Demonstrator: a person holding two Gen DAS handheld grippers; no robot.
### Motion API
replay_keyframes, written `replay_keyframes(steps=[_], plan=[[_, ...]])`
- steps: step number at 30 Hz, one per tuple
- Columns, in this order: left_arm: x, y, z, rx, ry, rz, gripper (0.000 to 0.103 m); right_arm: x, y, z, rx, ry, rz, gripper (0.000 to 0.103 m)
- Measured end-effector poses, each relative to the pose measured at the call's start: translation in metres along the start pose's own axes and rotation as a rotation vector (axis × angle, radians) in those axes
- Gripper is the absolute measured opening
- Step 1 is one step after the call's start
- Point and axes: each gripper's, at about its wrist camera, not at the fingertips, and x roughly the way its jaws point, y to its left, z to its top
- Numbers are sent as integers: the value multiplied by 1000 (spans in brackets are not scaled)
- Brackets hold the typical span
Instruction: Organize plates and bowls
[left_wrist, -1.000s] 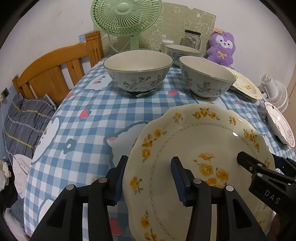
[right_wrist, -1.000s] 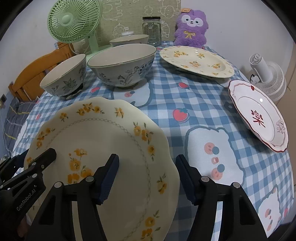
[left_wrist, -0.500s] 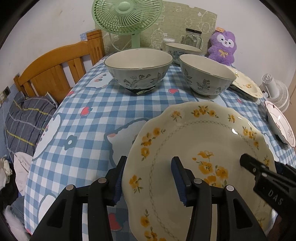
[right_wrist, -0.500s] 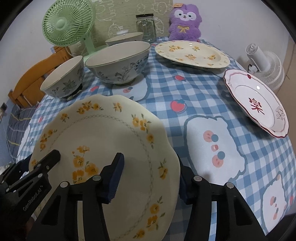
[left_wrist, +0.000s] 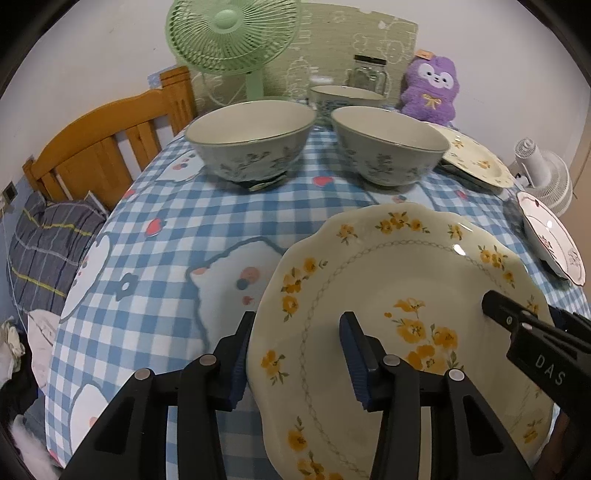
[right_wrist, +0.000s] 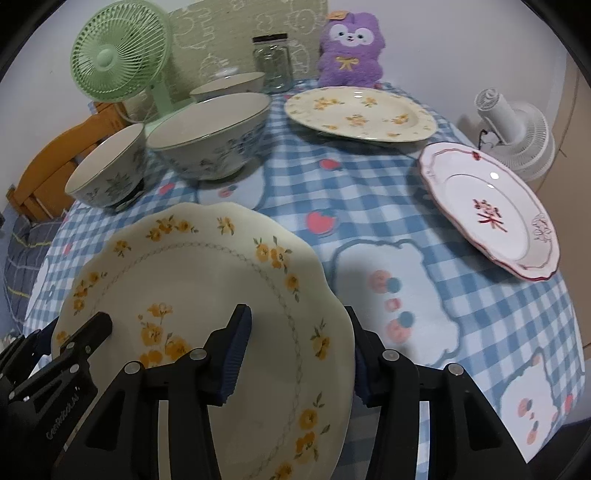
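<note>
Two grippers share one dish. Starting at the left, our left gripper (left_wrist: 297, 354) straddles the near-left rim of the yellow-flowered plate (left_wrist: 406, 295), one blue pad outside the scalloped edge and the other over the plate's face; the jaws stand narrow about the rim, yet we cannot tell whether the pads actually press it. Moving rightward across the plate, our right gripper (right_wrist: 297, 354) brackets the opposite, near-right rim in the same fashion, one pad over the inner face and one beyond the edge, again close about it with contact unclear. The plate sits at the near edge of the checked surface (right_wrist: 369, 192), between our two hands, and we cannot say whether it rests flat or is raised a little.

Beyond it, on the left, stand two floral bowls (left_wrist: 251, 144) side by side, with a third bowl (left_wrist: 347, 94) behind them. Further right lies a matching flowered plate (right_wrist: 358, 110) at the far side, ahead and to the right of the held one. Rightmost, a red-trimmed plate (right_wrist: 491, 210) lies near the surface's right edge.

We judge the coming move to turn on that matching plate: it lies forward and rightward, on the right gripper's side, so the right hand is nearer and would lead while the left follows across, keeping the dish level.
</note>
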Motion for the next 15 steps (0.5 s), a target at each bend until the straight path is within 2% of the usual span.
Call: replay_keyframes(steps=[15], plan=[[6, -47, 7, 47, 20, -47, 44, -3, -49, 3, 56, -17, -43, 51]])
